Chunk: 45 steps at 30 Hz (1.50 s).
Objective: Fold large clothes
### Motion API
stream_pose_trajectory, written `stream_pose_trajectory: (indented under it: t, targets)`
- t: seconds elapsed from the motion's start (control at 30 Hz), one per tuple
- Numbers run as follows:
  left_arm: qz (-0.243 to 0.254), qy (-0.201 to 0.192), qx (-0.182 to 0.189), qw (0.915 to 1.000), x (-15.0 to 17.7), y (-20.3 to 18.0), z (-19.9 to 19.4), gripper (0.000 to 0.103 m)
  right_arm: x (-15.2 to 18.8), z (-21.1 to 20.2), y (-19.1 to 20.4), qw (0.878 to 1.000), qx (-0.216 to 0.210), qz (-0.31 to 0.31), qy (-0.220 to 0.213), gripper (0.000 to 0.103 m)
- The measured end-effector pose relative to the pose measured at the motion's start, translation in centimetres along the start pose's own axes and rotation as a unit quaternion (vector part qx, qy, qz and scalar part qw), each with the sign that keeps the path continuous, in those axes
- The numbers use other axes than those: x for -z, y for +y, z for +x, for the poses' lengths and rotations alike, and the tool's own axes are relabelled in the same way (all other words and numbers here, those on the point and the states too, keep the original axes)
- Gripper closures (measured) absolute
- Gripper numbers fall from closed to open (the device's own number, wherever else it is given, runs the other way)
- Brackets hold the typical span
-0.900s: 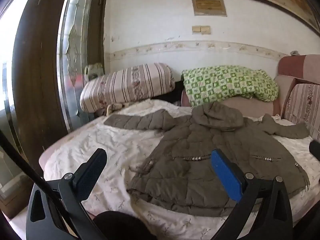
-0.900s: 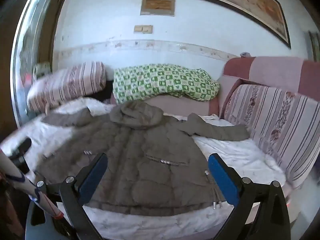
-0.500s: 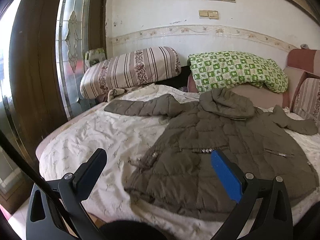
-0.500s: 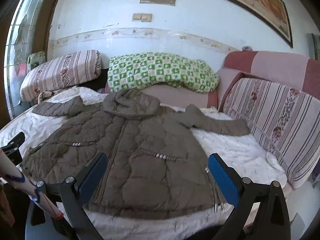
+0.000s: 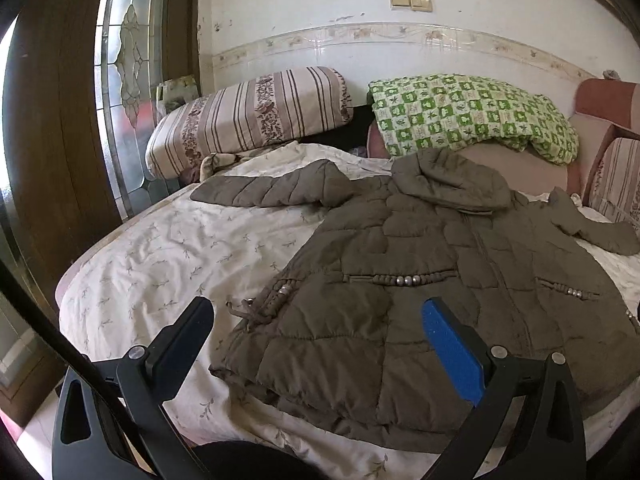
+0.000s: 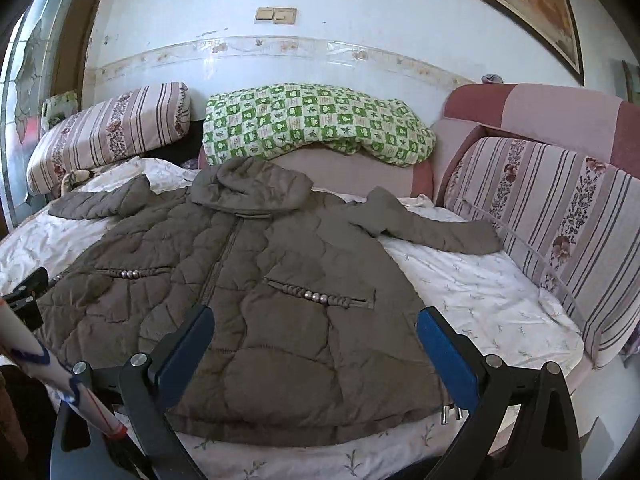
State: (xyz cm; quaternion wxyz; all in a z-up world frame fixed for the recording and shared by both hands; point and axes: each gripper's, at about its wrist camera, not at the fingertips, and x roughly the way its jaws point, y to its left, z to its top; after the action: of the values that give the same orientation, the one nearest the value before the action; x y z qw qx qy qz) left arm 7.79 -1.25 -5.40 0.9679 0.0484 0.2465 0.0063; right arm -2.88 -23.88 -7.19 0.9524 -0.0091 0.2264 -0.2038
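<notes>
Olive-brown quilted jacket [image 6: 256, 300] lies spread flat, front up, on the white floral sheet [image 6: 480, 296] of the bed, hood toward the green checked quilt [image 6: 312, 124], hem at the near edge. Both sleeves out to the sides: one toward the striped pillow [image 5: 248, 116], the other toward the striped side cushion [image 6: 560, 232]. Zip looks closed; near-left hem corner a bit bunched in the left wrist view. Left gripper [image 5: 320, 344] hovers over that left hem corner, jaws wide apart, nothing between them, no contact with fabric. Right gripper [image 6: 316, 344] same: jaws spread fully, empty, above the right half of the hem. Left gripper's tip also shows at the edge of the right wrist view (small, dark). Progress: no fold made yet as far as visible — garment only laid out. Everything remains: sleeves in, sides over, then halving bottom to hood, probably. Likely current step is approach to the hem or sleeves for a first grasp.
</notes>
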Motion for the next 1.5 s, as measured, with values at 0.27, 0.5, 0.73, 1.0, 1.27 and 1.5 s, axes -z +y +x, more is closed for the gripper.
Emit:
stream_pose_trajectory:
  t: [0.27, 0.5, 0.73, 1.0, 1.27, 1.5]
  targets:
    - [0.0, -0.007, -0.002, 1.0, 0.04, -0.62, 0.01, 0.0, 0.37, 0.67, 0.17, 1.0, 0.0, -0.001, 0.011, 0.0]
    - [-0.002, -0.009, -0.004, 0.9999, 0.11, -0.51, 0.2, 0.0, 0.48, 0.42, 0.13, 1.0, 0.007, 0.001, 0.012, 0.0]
    - [-0.007, -0.01, -0.005, 0.9999, 0.21, -0.55, 0.14, 0.0, 0.37, 0.06, -0.1, 1.0, 0.011, 0.002, 0.011, 0.0]
    - [-0.005, -0.01, -0.004, 0.9999, 0.26, -0.41, 0.12, 0.0, 0.41, 0.06, -0.16, 1.0, 0.013, -0.001, 0.018, 0.0]
    - [-0.005, -0.011, -0.005, 0.9999, 0.29, -0.4, 0.11, 0.0, 0.46, 0.07, -0.12, 1.0, 0.014, -0.002, 0.02, 0.0]
    - [-0.002, -0.011, -0.005, 0.9999, 0.34, -0.34, 0.13, 0.0, 0.45, 0.08, -0.24, 1.0, 0.013, -0.002, 0.021, 0.0]
